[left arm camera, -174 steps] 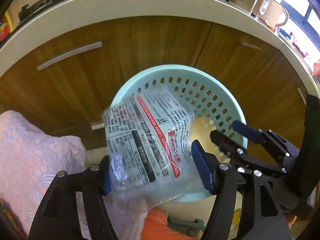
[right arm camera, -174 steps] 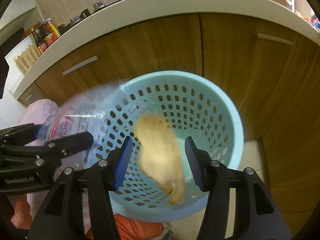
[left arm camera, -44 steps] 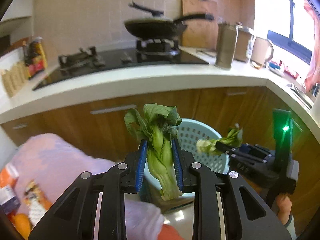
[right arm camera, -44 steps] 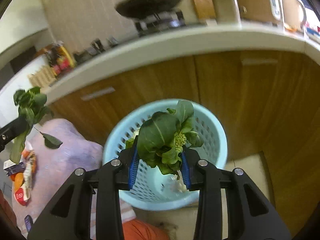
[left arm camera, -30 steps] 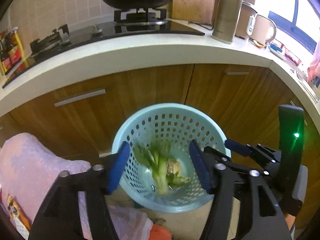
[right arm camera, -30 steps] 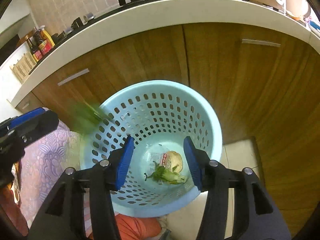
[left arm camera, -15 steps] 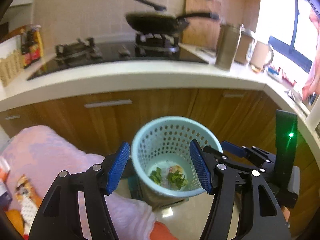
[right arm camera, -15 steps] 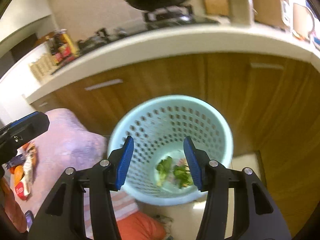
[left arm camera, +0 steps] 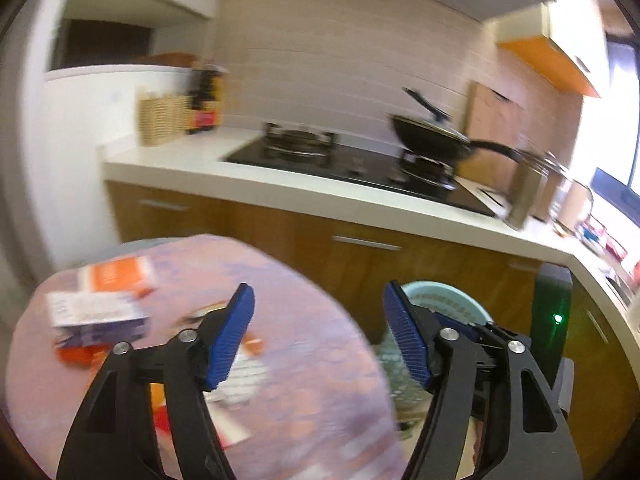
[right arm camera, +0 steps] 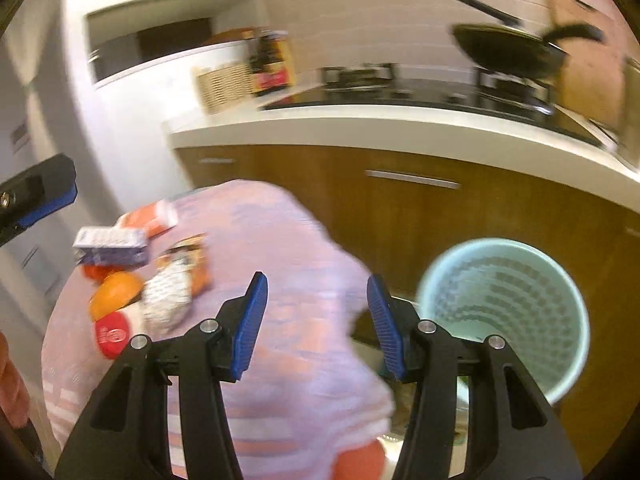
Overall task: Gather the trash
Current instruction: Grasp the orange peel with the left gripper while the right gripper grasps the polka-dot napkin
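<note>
Kitchen counter and brown wooden cabinets fill the background, and below them a round table under a pale pink patterned cloth (right arm camera: pixel 256 248) carries the rest of the trash. Both my left gripper (left arm camera: pixel 318 340) and right gripper (right arm camera: pixel 314 318) are spread wide and empty.

The perforated light-blue plastic basket (right arm camera: pixel 504 312) stands on the floor at three o'clock of the table. The trash pile sits at nine to ten o'clock in the right view.

Everything is blurred, so I judge the main risk is a mistimed grab. Closing on the loose cloth instead of a wrapper could drag the pile off the edge.

I count:
- one white and purple carton (right arm camera: pixel 110 246);
- one orange and white box (right arm camera: pixel 150 216);
- one crumpled white printed bag (right arm camera: pixel 168 292);
- one round orange object (right arm camera: pixel 116 292), too blurred to name;
- one red-labelled item (right arm camera: pixel 114 336).

There may be more that I cannot separate.
</note>
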Demonstrator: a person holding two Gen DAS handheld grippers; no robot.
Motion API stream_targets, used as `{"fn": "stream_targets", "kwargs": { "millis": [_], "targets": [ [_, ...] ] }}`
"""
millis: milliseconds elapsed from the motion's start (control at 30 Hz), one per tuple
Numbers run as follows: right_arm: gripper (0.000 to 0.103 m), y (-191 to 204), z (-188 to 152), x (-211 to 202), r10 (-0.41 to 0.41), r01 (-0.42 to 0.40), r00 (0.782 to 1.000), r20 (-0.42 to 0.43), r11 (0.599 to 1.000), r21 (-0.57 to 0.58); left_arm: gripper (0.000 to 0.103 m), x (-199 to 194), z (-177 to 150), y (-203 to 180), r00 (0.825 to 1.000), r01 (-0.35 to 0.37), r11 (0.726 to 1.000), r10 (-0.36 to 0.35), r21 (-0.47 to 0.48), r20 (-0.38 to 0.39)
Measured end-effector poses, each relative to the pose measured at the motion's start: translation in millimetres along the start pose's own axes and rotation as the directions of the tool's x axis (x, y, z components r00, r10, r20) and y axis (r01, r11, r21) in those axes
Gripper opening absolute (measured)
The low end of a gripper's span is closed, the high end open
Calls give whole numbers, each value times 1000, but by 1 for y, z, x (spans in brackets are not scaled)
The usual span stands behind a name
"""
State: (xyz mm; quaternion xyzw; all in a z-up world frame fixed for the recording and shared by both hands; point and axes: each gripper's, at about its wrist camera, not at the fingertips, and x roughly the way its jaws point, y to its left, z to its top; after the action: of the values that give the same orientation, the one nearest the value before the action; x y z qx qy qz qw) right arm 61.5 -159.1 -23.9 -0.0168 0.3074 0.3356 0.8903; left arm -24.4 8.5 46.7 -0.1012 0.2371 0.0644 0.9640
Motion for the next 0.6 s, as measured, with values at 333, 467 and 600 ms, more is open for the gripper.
{"fn": "stream_targets", "kwargs": {
  "millis": [333, 467, 600],
  "targets": [
    [48, 92, -4, 43, 111, -112, 994, -13, 982, -151, 75, -41, -34, 132, 985, -171, 977, 172, -128, -3],
    [48, 105, -4, 71, 110, -117, 992, -55, 983, -138, 75, -25, -51, 163, 983, -179, 971, 172, -161, -58],
    [48, 113, -13, 93, 100, -114, 990, -97, 981, -155, 75, -6, -67, 178, 983, -170, 972, 154, -161, -103]
  ]
}}
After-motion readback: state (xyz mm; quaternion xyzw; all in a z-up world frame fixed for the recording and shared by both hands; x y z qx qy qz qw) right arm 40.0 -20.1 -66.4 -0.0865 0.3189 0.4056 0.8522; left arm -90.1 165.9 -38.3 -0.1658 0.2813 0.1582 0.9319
